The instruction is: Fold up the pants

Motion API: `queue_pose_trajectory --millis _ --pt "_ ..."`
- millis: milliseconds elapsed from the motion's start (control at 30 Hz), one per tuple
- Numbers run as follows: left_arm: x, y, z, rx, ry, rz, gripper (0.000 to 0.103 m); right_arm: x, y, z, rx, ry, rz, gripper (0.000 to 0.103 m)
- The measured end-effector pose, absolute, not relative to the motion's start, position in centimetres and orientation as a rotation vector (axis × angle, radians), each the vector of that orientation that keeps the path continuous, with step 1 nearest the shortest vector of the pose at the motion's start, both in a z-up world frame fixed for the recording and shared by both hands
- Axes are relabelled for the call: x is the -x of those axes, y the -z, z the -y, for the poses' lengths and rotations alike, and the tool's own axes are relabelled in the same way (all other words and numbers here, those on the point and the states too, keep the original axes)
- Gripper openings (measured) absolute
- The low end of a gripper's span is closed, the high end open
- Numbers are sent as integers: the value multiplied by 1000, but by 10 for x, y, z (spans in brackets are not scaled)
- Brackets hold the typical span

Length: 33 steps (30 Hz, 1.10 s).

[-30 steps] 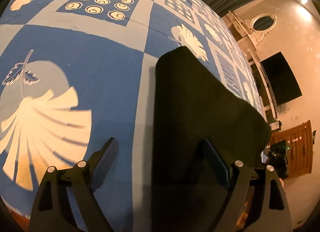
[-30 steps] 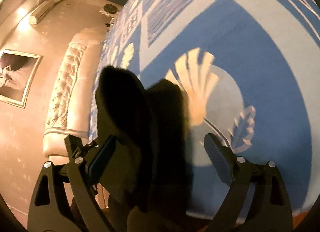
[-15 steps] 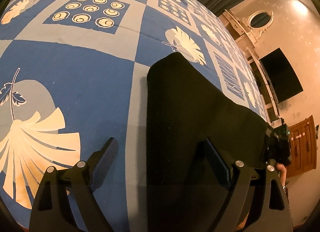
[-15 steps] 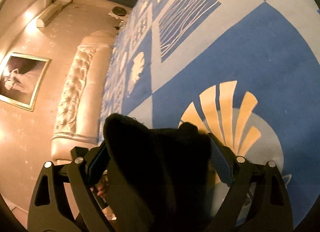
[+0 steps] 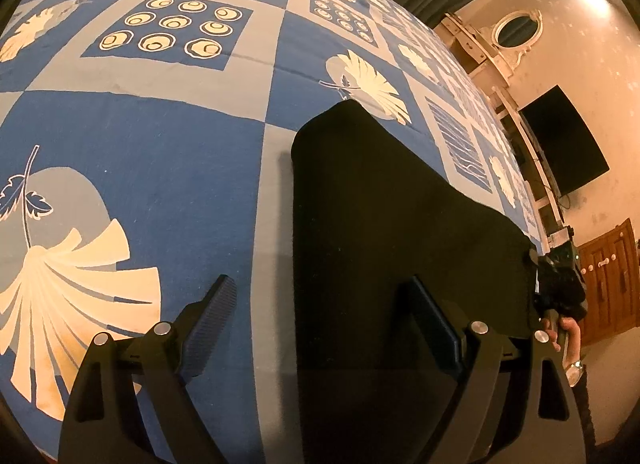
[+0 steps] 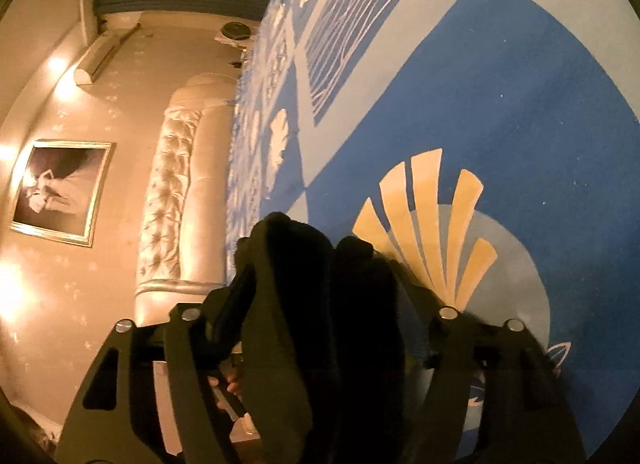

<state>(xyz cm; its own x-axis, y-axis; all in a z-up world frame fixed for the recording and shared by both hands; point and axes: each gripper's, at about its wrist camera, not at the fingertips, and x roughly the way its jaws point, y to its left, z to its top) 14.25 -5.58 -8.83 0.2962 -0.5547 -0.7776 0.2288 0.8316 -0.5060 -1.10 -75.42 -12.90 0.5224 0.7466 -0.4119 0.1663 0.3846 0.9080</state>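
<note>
Meanwhile the right gripper [image 6: 320, 284] jaws have been closing around bunched black pants [image 6: 304, 304]; left gripper [image 5: 320, 312] jaws gape.

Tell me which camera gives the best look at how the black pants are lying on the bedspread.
The left wrist view. There the pants lie spread flat on the blue bedspread, edges clear. The right wrist view shows only a dark bunched fold between the fingers of the right gripper.
</note>
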Motion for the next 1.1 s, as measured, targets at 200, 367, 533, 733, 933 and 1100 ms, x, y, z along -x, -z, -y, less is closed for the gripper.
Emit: queue_pose_trajectory --millis 200,367,533,733,933,1100 --pt "-158 85 52 410 537 -1156 86 7 134 755 -1068 -388 -1025 34" --pt "-170 81 59 409 572 -1133 86 10 137 760 -1088 -412 -1012 35" --pt "-188 89 69 401 592 -1140 86 13 140 764 -1100 -425 -1002 37" --pt "-195 91 80 468 691 -1107 86 13 139 758 -1100 -429 -988 42" --pt "-190 88 88 350 703 -1084 86 13 140 756 -1103 -437 -978 42" --pt "-193 91 93 289 657 -1097 76 13 141 756 -1100 -438 -970 44"
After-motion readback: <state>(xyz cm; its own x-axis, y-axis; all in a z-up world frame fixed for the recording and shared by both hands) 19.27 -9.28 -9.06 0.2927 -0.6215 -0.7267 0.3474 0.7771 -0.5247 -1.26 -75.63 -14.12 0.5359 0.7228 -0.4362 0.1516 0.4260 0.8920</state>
